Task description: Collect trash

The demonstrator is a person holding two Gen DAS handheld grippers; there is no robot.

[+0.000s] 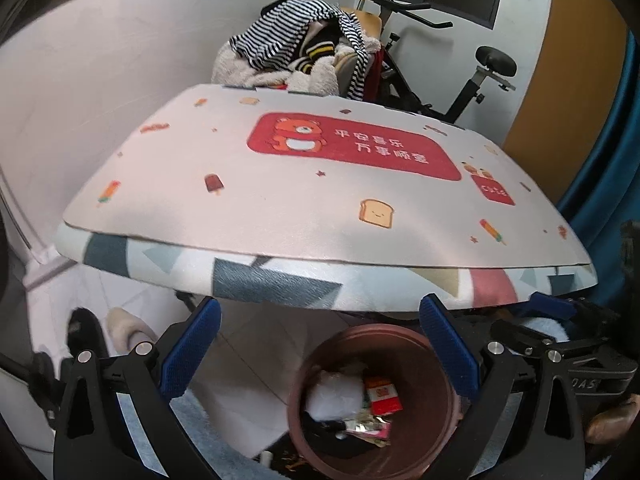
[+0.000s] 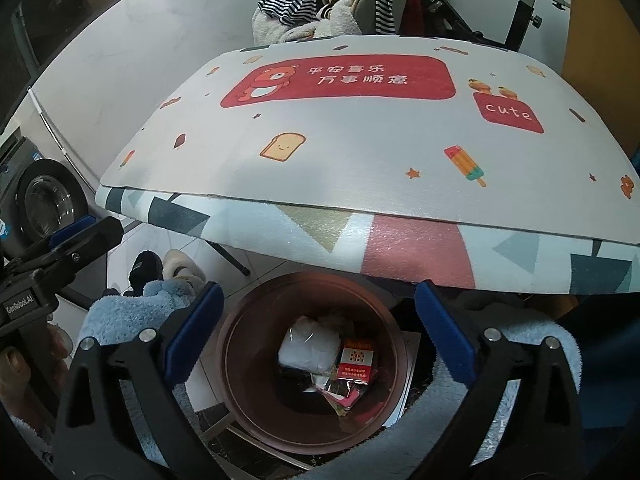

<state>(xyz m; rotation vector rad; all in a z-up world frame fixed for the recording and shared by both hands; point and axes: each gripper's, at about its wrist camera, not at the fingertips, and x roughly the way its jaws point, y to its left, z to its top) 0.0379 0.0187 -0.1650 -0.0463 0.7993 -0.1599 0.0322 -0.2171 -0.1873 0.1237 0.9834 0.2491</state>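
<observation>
Right gripper (image 2: 316, 320) is hanging over the brown trash bin (image 2: 256, 412) with its blue pads spread wide and nothing between them. Down in the bin there's a white crumpled bag (image 2: 306, 346), a red and orange carton (image 2: 356, 364) and some wrappers. Above it is the table edge (image 2: 416, 248) with a cartoon mat (image 2: 360, 140). The left gripper (image 2: 60, 248) pokes in from the left, too side-on to read.
</observation>
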